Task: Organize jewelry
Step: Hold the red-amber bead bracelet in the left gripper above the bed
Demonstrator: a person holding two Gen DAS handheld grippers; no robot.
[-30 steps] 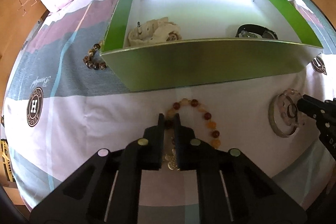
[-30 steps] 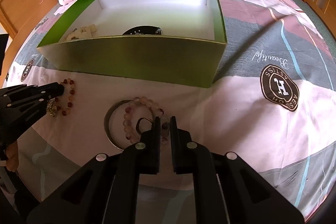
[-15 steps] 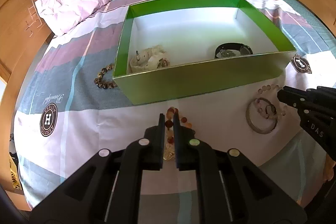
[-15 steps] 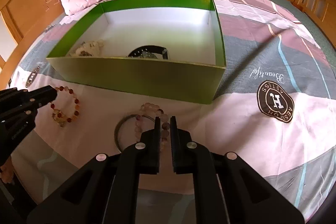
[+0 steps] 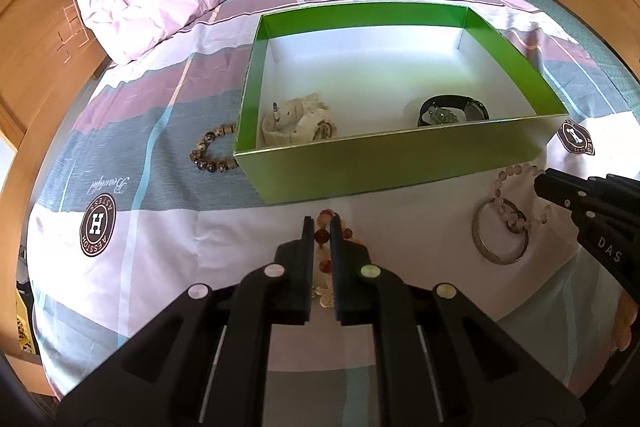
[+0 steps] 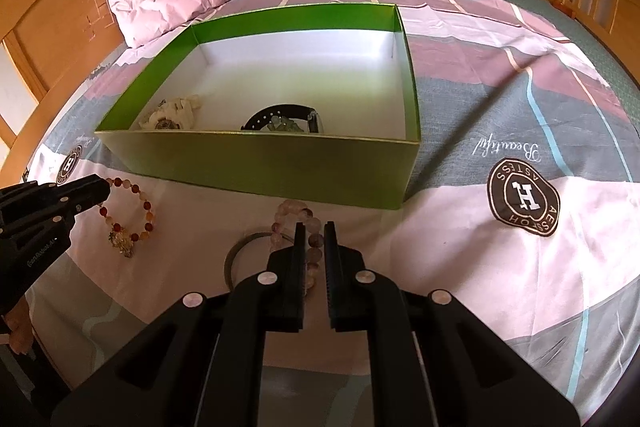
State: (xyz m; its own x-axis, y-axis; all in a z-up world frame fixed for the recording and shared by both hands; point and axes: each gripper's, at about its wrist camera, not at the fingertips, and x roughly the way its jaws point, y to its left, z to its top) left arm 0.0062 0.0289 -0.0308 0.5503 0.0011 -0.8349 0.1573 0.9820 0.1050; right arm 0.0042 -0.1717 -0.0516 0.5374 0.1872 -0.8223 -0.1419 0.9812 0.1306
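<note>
Left gripper (image 5: 321, 227) fingers narrowly apart around amber bead bracelet (image 5: 325, 235); right gripper (image 6: 311, 233) likewise around pink bead bracelet (image 6: 310, 225); grip unclear.

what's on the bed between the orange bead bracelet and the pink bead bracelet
Only bare sheet lies between the orange bead bracelet and the pink bead bracelet, apart from a metal bangle right beside the pink one. The right wrist view shows it best.

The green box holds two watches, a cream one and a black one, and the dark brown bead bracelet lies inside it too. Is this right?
Not quite. The green box holds the cream watch and the black watch, but the dark brown bead bracelet lies outside it, on the bedcover against the box's left wall. The left wrist view shows this.
</note>
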